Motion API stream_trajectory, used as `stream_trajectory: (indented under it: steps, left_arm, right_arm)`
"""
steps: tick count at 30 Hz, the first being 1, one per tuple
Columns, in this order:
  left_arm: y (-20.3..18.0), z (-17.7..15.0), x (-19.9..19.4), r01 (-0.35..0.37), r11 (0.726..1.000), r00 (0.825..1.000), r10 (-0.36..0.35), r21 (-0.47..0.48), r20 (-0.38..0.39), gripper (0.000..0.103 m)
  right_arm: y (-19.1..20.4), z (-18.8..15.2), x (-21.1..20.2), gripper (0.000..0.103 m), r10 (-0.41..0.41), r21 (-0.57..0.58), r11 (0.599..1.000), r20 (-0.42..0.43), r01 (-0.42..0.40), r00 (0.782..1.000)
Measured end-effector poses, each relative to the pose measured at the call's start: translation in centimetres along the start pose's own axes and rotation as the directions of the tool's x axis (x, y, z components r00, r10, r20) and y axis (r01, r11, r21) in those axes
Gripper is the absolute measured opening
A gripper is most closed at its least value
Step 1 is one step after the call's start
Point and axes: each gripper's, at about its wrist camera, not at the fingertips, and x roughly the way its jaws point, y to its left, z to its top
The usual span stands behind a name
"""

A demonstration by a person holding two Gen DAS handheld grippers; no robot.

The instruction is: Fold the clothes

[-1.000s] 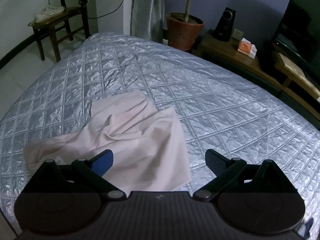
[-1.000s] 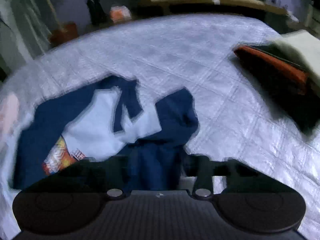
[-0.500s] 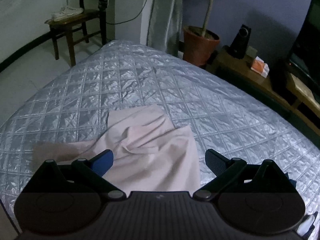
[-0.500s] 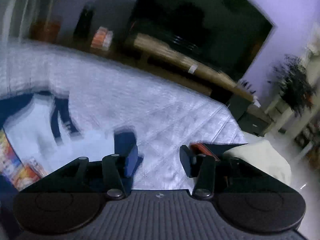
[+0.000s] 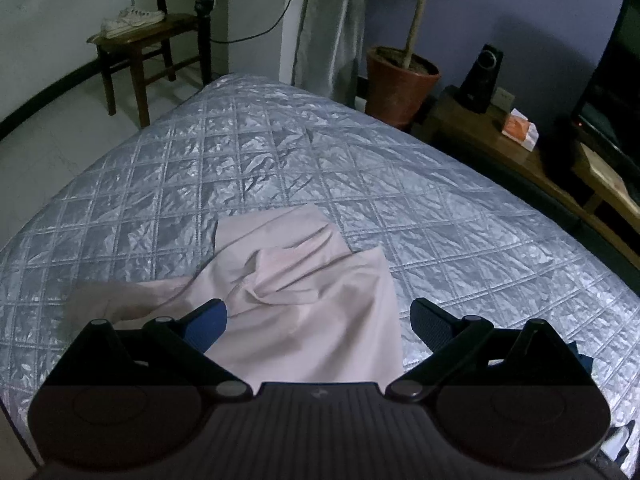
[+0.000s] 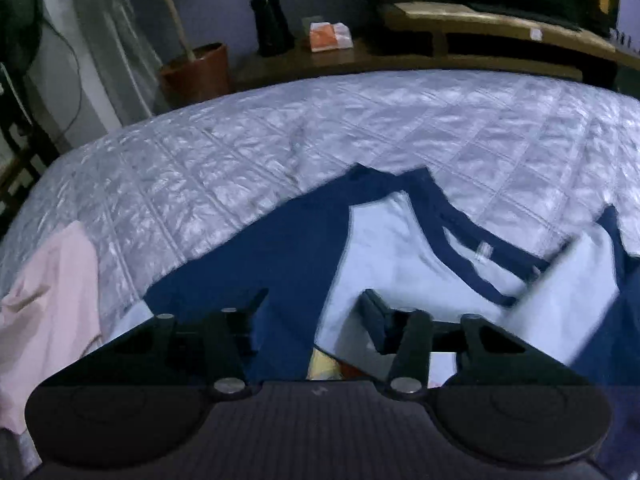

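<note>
**Two garments loose on the quilt, nothing gripped**

Left gripper (image 5: 318,320) spread wide above crumpled pink garment (image 5: 304,300), holding nothing. Right gripper (image 6: 314,306) closing over navy-and-white shirt (image 6: 384,264), no cloth visibly pinched. Both on silver quilted bedspread (image 5: 280,160). Risk: closing on one loose layer, dragging the shirt askew; slick quilt likely aiding slide.
</note>
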Motion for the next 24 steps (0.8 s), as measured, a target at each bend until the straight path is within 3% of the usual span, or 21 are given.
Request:
stream_trajectory:
  steps: [1,3,5,8,10,12,14,15,16,17,18,19,21,24]
  left_arm:
    - [0.0,0.0,0.0,0.0,1.0,1.0,0.0,-0.003,-0.002,0.098]
    - [0.1,0.1,0.0,0.001,1.0,1.0,-0.001,-0.004,-0.002,0.098]
    - [0.2,0.1,-0.1,0.001,1.0,1.0,-0.001,-0.004,0.002,0.098]
    - [0.4,0.3,0.0,-0.003,1.0,1.0,0.003,-0.012,-0.002,0.098]
    - [0.8,0.5,0.0,-0.001,1.0,1.0,0.001,-0.024,-0.004,0.098]
    - [1.2,0.7,-0.1,0.003,0.999,1.0,-0.003,-0.034,-0.003,0.098]
    - [1.4,0.8,-0.2,0.006,0.999,1.0,-0.006,-0.039,0.0,0.098]
    - [1.4,0.8,-0.2,0.007,0.999,1.0,-0.007,-0.039,0.0,0.098]
    - [1.4,0.8,-0.1,0.006,0.999,1.0,-0.006,-0.038,0.0,0.098]
    - [1.4,0.7,-0.1,0.005,0.999,1.0,-0.005,-0.036,-0.001,0.098]
    - [1.4,0.6,-0.1,0.004,0.999,1.0,-0.004,-0.033,-0.003,0.098]
    - [1.3,0.6,-0.1,0.002,1.0,1.0,-0.002,-0.029,-0.003,0.098]
    - [1.2,0.5,0.0,0.001,1.0,1.0,-0.002,-0.024,-0.004,0.098]
    - [1.2,0.6,0.0,0.004,1.0,1.0,-0.004,-0.024,-0.006,0.098]
  right_arm:
    - [0.3,0.3,0.3,0.001,0.001,-0.029,1.0,0.011,-0.001,1.0]
    - [1.0,1.6,1.8,0.001,0.032,-0.07,0.997,0.008,-0.032,0.999]
    - [3.4,2.5,1.7,0.001,0.091,-0.212,0.974,0.057,-0.077,0.994]
    - [5.4,4.0,0.4,0.003,0.131,-0.266,0.958,0.055,-0.112,0.99]
    - [4.6,4.2,-1.6,0.013,0.15,-0.215,0.968,0.097,-0.127,0.984]
    - [4.4,3.2,-2.9,0.02,0.147,-0.267,0.956,0.071,-0.123,0.987]
    - [4.9,0.9,-4.1,0.043,0.186,-0.332,0.926,-0.011,-0.179,0.983]
    - [5.2,-0.3,-4.7,0.067,0.204,-0.362,0.908,-0.056,-0.21,0.977]
    - [5.4,-1.5,-5.3,0.079,0.22,-0.39,0.888,-0.101,-0.242,0.97]
    - [6.0,-2.3,-5.3,0.08,0.21,-0.407,0.881,-0.119,-0.241,0.97]
    - [6.2,-3.1,-5.3,0.067,0.184,-0.415,0.884,-0.118,-0.216,0.976]
    - [6.0,-3.6,-5.5,0.006,0.182,-0.399,0.892,-0.114,-0.213,0.977]
    - [5.5,-4.5,-6.0,0.007,0.188,-0.359,0.909,-0.106,-0.214,0.976]
    - [4.5,-4.7,-9.7,0.007,0.218,-0.335,0.919,-0.004,-0.206,0.976]
